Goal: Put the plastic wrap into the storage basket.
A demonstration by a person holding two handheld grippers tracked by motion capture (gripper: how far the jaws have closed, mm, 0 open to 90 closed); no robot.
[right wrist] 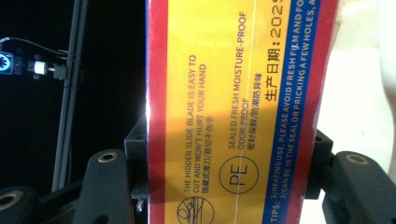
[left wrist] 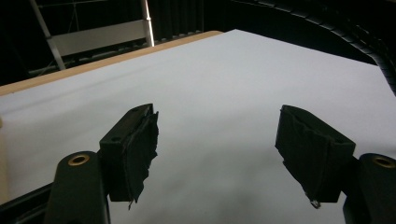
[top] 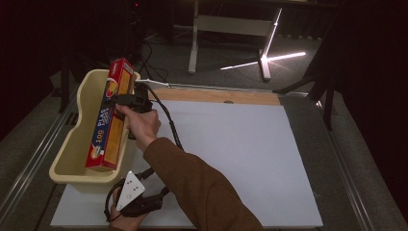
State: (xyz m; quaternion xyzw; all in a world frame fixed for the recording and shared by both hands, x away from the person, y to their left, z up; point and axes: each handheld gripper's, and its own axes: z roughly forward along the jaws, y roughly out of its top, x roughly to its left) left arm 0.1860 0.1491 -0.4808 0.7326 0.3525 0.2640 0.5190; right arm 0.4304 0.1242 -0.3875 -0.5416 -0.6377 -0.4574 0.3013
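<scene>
Red-and-yellow cardboard plastic-wrap box (top: 111, 115) is clamped mid-length by the right gripper (top: 126, 101), angled over the cream plastic bin (top: 77, 144), probably to clear its rim. Left gripper (top: 135, 201) idles wide open just below the bin, empty.

Dark lab or studio: black curtains, cables on floor (top: 159, 72), white-covered table (top: 240, 144).

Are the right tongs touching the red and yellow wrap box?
Touching. In the right gripper view, both jaws of the right tongs press against the sides of the wrap box.
</scene>
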